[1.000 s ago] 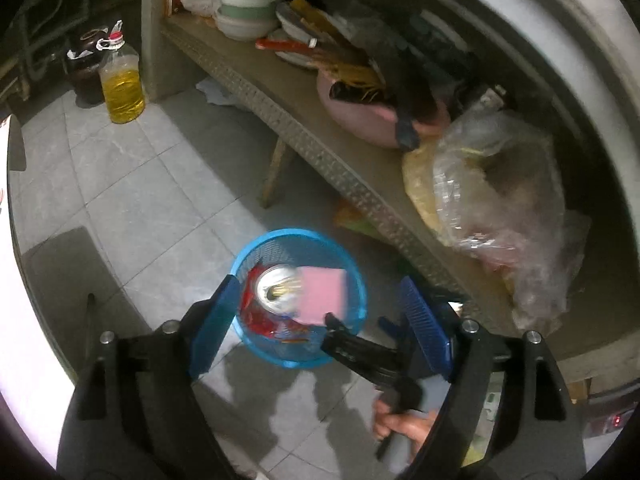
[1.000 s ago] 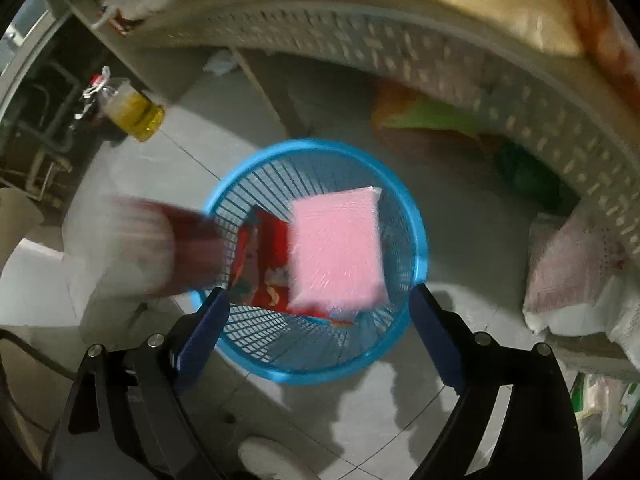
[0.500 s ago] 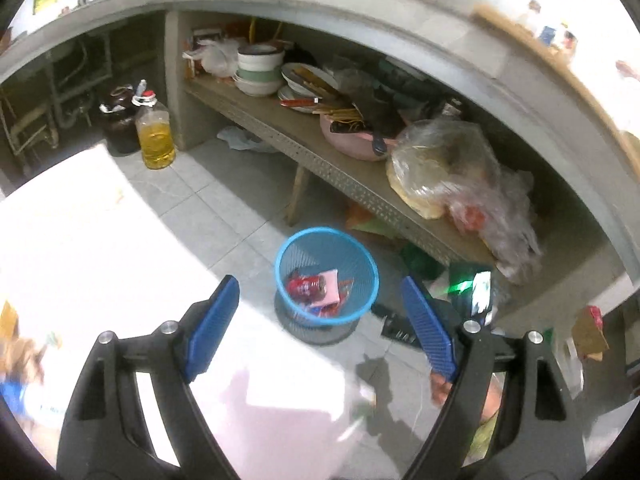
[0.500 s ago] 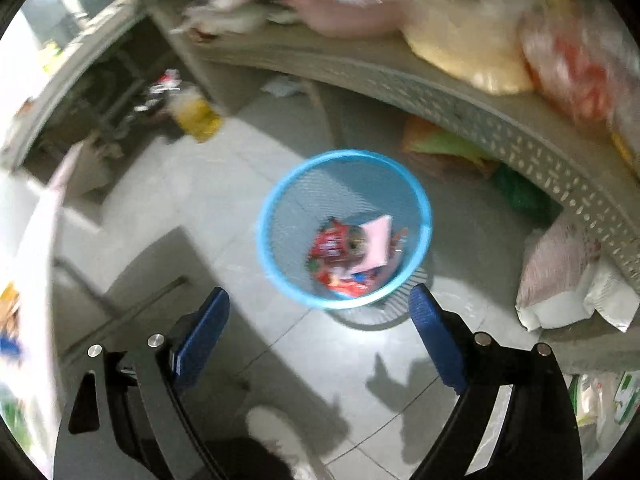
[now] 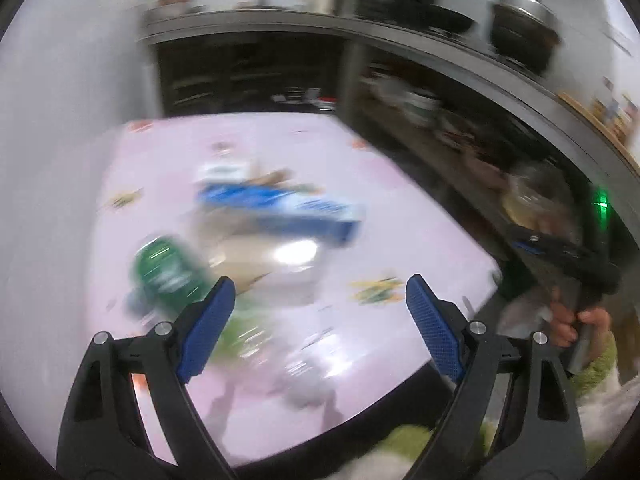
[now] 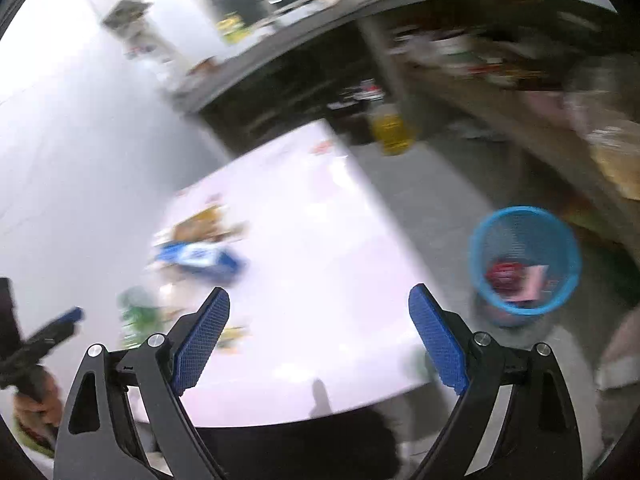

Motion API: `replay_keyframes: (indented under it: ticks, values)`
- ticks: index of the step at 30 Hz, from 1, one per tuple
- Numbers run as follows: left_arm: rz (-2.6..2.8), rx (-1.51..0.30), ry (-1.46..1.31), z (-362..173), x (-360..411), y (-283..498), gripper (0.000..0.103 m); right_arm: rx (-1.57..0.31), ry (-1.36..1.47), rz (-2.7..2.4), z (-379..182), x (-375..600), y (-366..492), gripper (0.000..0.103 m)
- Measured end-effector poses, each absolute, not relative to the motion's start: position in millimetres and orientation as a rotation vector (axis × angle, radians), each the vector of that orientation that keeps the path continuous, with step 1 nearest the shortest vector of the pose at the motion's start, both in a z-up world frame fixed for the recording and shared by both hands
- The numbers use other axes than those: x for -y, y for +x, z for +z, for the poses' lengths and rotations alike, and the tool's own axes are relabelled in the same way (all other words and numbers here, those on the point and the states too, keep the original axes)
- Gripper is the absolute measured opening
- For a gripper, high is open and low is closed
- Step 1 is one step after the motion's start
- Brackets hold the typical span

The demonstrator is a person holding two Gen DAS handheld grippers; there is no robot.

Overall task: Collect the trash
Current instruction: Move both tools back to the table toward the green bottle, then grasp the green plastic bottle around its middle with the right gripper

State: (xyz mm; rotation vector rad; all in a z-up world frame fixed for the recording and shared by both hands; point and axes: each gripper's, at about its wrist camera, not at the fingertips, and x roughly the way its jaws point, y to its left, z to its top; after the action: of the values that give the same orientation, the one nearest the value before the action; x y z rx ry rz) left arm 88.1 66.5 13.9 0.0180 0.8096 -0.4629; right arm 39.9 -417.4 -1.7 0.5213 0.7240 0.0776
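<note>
Blue mesh basket (image 6: 525, 260), pink flower-printed table (image 5: 400, 208), green can (image 5: 168, 272).

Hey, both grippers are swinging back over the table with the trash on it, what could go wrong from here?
1. Both views are blurred, so aiming at the green can or the blue-and-white carton may be off, and a miss could knock them over.
2. The left gripper is opening with nothing between its fingers, and the right gripper is beside it; they may collide over the same pile.
3. The blue basket sits on the floor off the table's right edge, so a carried item may fall short.
</note>
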Motion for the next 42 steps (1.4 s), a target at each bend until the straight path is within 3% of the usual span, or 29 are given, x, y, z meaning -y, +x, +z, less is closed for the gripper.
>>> replay_keyframes:
  ticks: [8, 17, 34, 39, 42]
  values:
    - [-0.297, -0.87, -0.213, -20.2, -134.0, 100.8, 0.083, -0.864, 0.461, 0.493, -4.0, 288.0, 80.3, 0.087]
    - [-0.23, -0.891, -0.275, -50.1, -151.2, 109.9, 0.075, -0.932, 0.144, 0.702, -8.7, 164.8, 88.4, 0.087]
    - [-0.187, -0.916, -0.345, -68.9, -177.0, 117.0, 0.073, -1.066, 0.037, 0.763, -31.3, 123.6, 134.8, 0.087]
    - [-0.178, -0.919, -0.354, -69.6, -177.8, 116.4, 0.073, -1.091, 0.004, 0.755, -35.0, 119.0, 135.1, 0.069]
    - [-0.17, -0.916, -0.357, -68.4, -177.8, 115.8, 0.073, -1.094, 0.007, 0.759, -35.0, 121.7, 133.5, 0.069]
